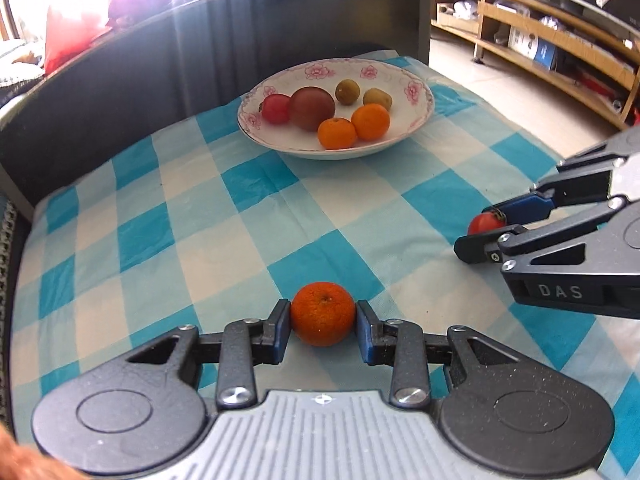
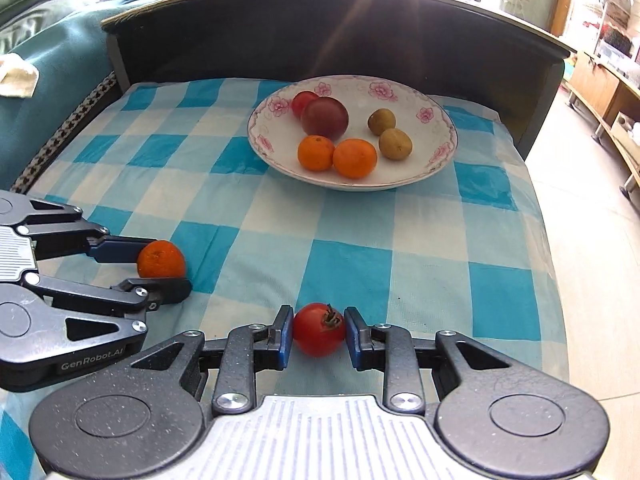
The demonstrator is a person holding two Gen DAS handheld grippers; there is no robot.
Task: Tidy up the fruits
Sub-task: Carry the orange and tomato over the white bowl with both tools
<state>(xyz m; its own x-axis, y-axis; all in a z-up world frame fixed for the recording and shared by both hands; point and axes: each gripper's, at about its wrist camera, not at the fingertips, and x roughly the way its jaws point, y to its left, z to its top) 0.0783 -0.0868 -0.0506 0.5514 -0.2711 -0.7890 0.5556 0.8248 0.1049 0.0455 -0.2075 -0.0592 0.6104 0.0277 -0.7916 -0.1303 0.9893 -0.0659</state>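
While left tool (image 1: 323, 322) pinches dimpled round mandarin (image 1: 322, 313), right tool (image 2: 319, 330) clamps glossy tomato (image 2: 319, 329).

A lived-in home: ahead of the tongs a checked cloth (image 1: 200, 216) meets a dark headboard (image 1: 280, 32), with wooden shelves (image 1: 540, 40) of household clutter off to the right.

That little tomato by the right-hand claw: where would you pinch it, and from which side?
Across its round middle, coming in low from the near side, as the right gripper now does. The tomato lies with its dry green stem turned up and to the right, so pads on its smooth left and right flanks avoid the stem. Squeeze gently; it probably bruises easily.
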